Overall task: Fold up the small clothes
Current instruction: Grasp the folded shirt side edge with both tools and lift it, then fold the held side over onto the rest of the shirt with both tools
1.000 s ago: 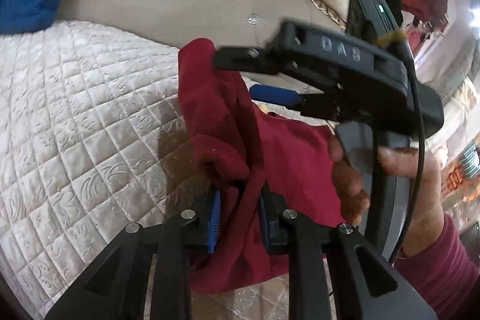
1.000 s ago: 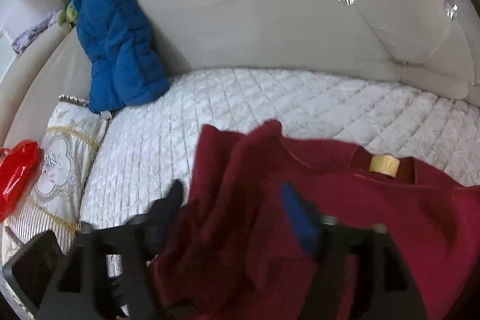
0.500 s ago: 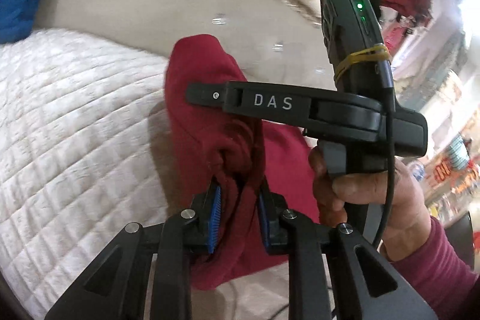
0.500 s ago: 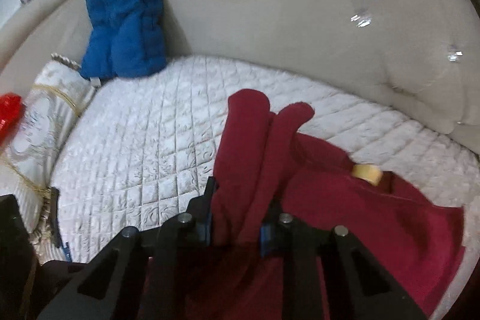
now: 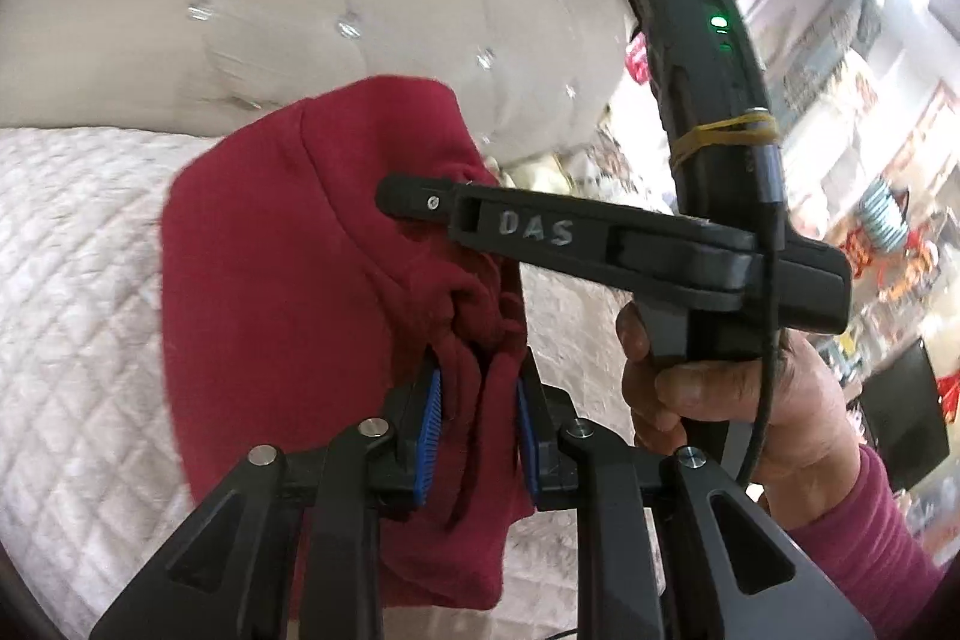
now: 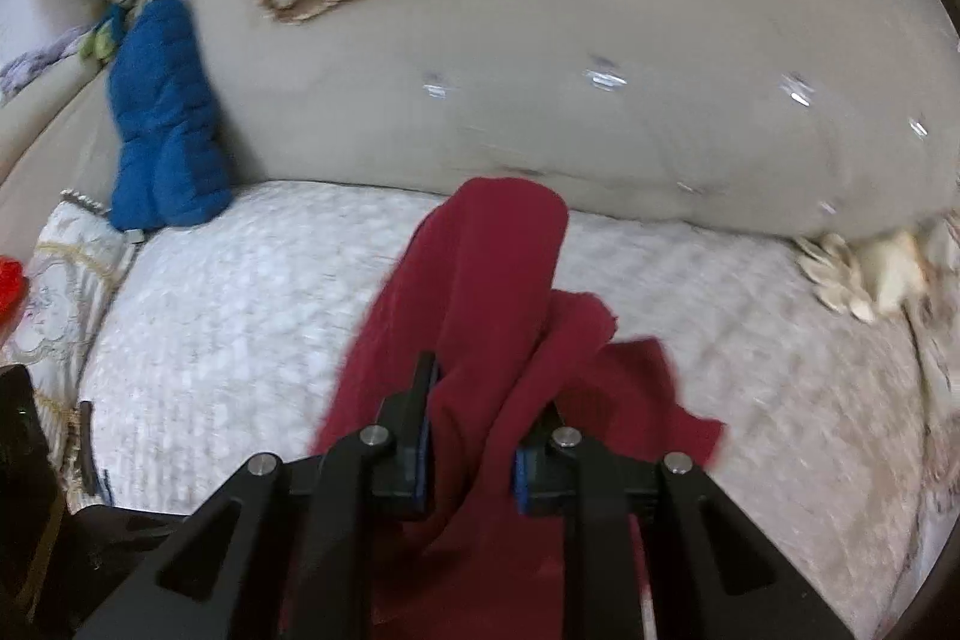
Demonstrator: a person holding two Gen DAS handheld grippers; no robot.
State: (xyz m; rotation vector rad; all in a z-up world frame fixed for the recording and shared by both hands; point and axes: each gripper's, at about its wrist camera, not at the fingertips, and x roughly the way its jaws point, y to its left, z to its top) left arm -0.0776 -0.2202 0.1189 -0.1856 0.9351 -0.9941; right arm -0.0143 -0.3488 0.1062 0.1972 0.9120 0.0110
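Both tongs pinch bunched cloth: left gripper [image 5: 477,430] and right gripper [image 6: 471,445] hold the red garment [image 5: 288,292] above the quilted cover [image 5: 72,280]; keep edges level, lay flat.

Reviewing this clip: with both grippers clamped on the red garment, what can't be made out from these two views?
- Red garment: its shape and lower edge; in the left wrist view the left gripper covers them, in the right wrist view the right gripper does.
- Right gripper's fingertips, left wrist view: buried in cloth.
- Quilted cover: motion blur hides its pattern in the right wrist view.
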